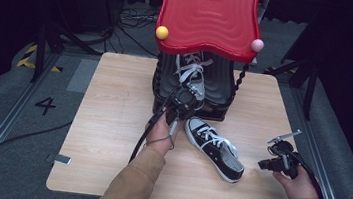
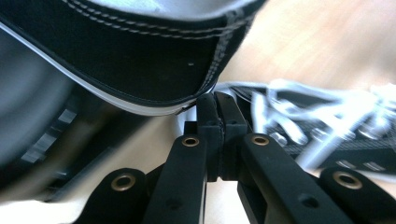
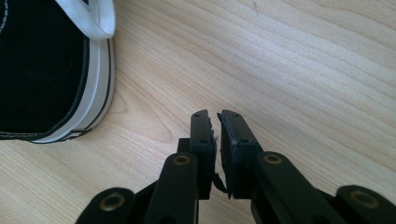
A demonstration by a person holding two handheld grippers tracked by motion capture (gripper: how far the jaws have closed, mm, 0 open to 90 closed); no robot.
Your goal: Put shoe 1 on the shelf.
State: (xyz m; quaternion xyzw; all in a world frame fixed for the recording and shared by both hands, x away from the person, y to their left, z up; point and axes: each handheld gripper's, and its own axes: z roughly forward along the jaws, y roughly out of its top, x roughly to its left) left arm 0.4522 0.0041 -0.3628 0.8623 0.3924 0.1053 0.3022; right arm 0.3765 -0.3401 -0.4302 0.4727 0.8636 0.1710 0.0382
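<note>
The black canvas sneaker with white laces [image 1: 194, 79] sits at upper centre of the high view, on a black rack [image 1: 220, 104] under a red wavy tray [image 1: 209, 15]. The left gripper [image 1: 184, 99] is clenched on its heel rim. It looks light and floppy; the stiffer heel edge seems the best hold. The right gripper [image 3: 216, 122], a sliver apart with nothing between, hovers beside the second sneaker [image 1: 216, 149] on the wooden table [image 1: 111, 122].

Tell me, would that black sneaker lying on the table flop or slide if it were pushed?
The black sneaker probably keeps its shape: its white rubber sole looks thick. That rubber would likely grip the wooden table rather than slide. Its loose white laces look floppy and may snag.
</note>
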